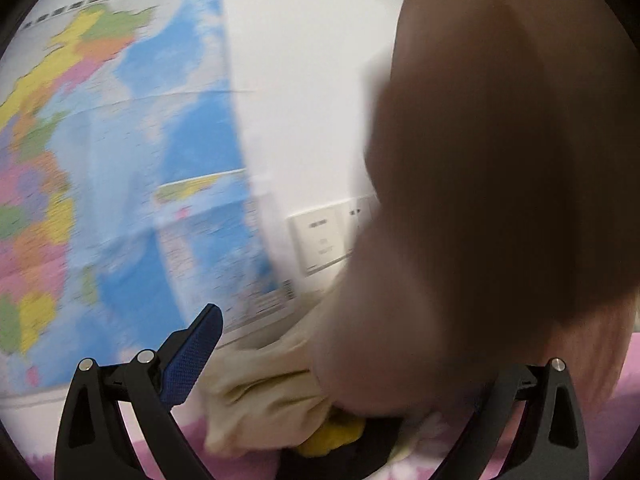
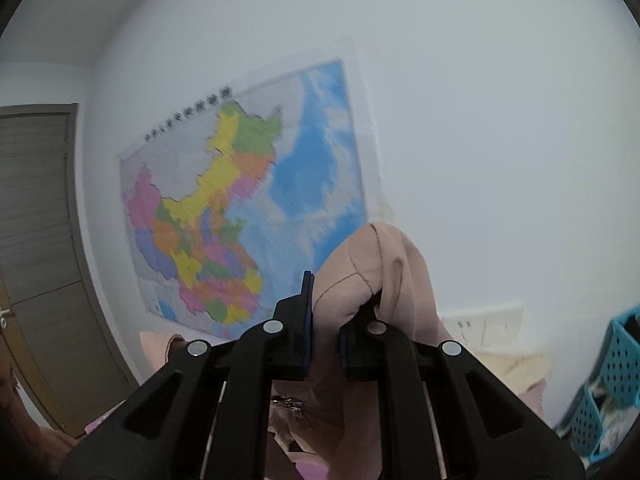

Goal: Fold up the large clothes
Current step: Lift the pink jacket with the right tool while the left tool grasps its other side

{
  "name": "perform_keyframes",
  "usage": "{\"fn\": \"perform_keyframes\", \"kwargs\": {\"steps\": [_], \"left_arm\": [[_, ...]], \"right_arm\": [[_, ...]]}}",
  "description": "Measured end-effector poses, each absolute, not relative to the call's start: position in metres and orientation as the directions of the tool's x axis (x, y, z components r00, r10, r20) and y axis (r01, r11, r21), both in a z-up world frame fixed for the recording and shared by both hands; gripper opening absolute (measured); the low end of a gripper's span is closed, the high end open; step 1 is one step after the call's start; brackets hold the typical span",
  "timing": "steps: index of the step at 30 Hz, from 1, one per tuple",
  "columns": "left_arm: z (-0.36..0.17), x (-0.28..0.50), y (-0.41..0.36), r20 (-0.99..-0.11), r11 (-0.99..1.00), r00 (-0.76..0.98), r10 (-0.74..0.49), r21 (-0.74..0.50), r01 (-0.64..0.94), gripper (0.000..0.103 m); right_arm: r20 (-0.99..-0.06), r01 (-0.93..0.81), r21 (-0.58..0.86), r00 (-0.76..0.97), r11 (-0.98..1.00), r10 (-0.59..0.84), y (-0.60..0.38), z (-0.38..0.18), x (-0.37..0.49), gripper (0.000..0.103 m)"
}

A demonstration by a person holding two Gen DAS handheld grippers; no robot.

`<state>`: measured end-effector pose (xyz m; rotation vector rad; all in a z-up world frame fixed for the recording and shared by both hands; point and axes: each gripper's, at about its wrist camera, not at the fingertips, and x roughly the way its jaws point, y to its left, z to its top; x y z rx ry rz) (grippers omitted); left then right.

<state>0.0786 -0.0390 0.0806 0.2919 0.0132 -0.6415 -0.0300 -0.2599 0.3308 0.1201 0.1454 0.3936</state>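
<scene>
Right claw (image 2: 324,312): clamped on pink garment (image 2: 372,264), fabric bunched upward past tips; wall map (image 2: 240,208) ahead. Left claw (image 1: 344,368): spread wide, blurred garment covering right finger.

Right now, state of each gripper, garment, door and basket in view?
left gripper: open, fingers spread, blurred pink cloth across its right side
right gripper: shut on pink garment, bunched, held up
beige cloth: crumpled on the pink bedding
door: closed
blue basket: holding items
</scene>
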Motion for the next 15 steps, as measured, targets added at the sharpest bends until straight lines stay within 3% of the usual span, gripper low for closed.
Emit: {"fn": "perform_keyframes", "kwargs": {"steps": [2, 4, 5, 8, 12, 15], "left_arm": [[0.077, 0.079, -0.053, -0.1, 0.728, 0.775, -0.625, 0.286, 0.624, 0.093], [0.075, 0.079, -0.062, -0.126, 0.691, 0.736, -0.665, 0.27, 0.671, 0.058], [0.076, 0.079, -0.066, -0.15, 0.678, 0.722, -0.676, 0.257, 0.689, 0.029], [0.086, 0.075, -0.061, -0.143, 0.69, 0.716, -0.683, 0.197, 0.697, 0.016], [0.135, 0.061, -0.02, -0.072, 0.693, 0.696, -0.714, 0.064, 0.718, 0.015], [0.181, 0.038, 0.011, -0.006, 0.723, 0.724, -0.69, 0.043, 0.689, 0.015]], "right_arm": [[-0.135, -0.373, 0.173, 0.908, 0.912, 0.397, -0.269, 0.322, -0.026, 0.01], [-0.14, -0.368, 0.173, 0.909, 0.914, 0.392, -0.272, 0.315, -0.027, 0.01], [-0.142, -0.363, 0.174, 0.911, 0.915, 0.388, -0.274, 0.314, -0.029, 0.01], [-0.13, -0.358, 0.18, 0.915, 0.916, 0.383, -0.28, 0.318, -0.046, 0.01], [-0.073, -0.361, 0.155, 0.924, 0.919, 0.376, -0.283, 0.344, -0.087, 0.01], [-0.023, -0.371, 0.124, 0.926, 0.921, 0.376, -0.282, 0.368, -0.127, 0.01]]}}
